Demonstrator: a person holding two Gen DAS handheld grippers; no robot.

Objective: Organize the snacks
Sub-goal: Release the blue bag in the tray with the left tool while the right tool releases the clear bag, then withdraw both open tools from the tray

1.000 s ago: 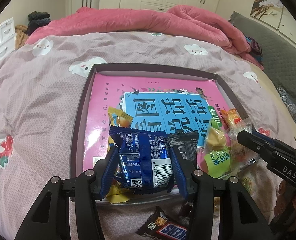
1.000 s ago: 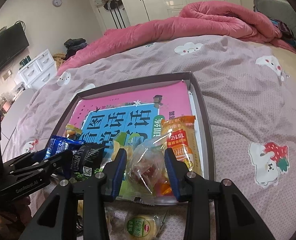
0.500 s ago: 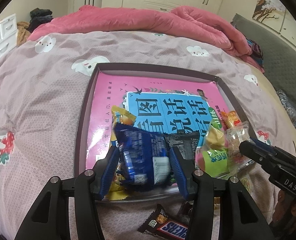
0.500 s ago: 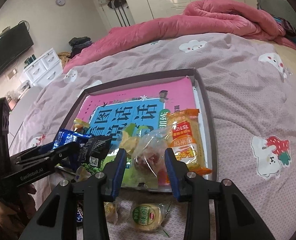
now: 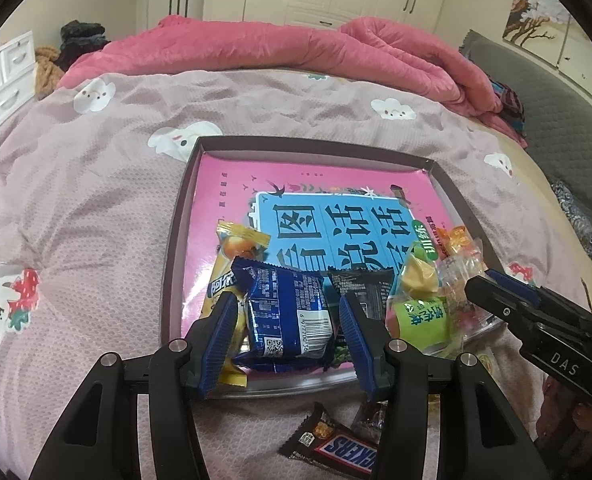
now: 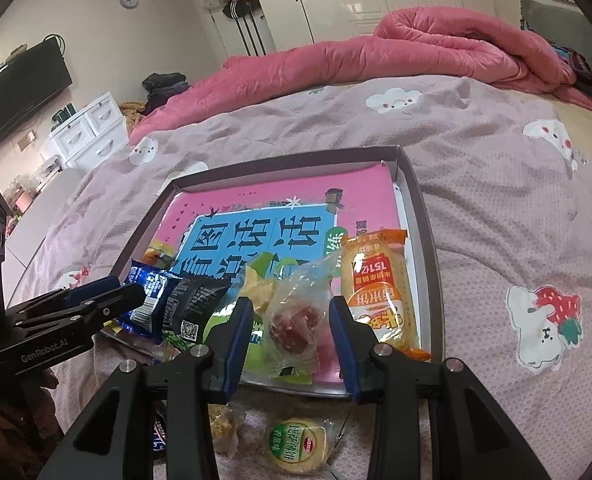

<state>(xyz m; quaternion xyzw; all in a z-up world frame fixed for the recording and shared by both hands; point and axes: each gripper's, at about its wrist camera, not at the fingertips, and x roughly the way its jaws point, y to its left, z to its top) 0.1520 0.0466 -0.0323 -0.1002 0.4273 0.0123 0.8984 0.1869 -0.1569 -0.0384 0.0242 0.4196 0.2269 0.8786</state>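
My left gripper (image 5: 288, 326) has its jaws apart on either side of a blue snack packet (image 5: 285, 318), with gaps showing at both pads, so nothing is clamped. The packet lies in the near part of a dark-rimmed tray (image 5: 175, 240) on the bed (image 5: 75, 200), over a pink and blue book cover (image 5: 328, 216), beside a black packet (image 5: 362, 292) and a yellow-orange wrapper (image 5: 237, 242). My right gripper (image 6: 291, 334) also has its jaws apart, straddling a clear-wrapped reddish sweet (image 6: 291, 326) in the tray's near right area; whether the pads touch the wrapper I cannot tell. Just right of it lies an orange packet (image 6: 380, 292). Outside the tray, on the bedspread, I see a Snickers bar (image 5: 336, 446) and a round green-labelled pastry (image 6: 298, 442).
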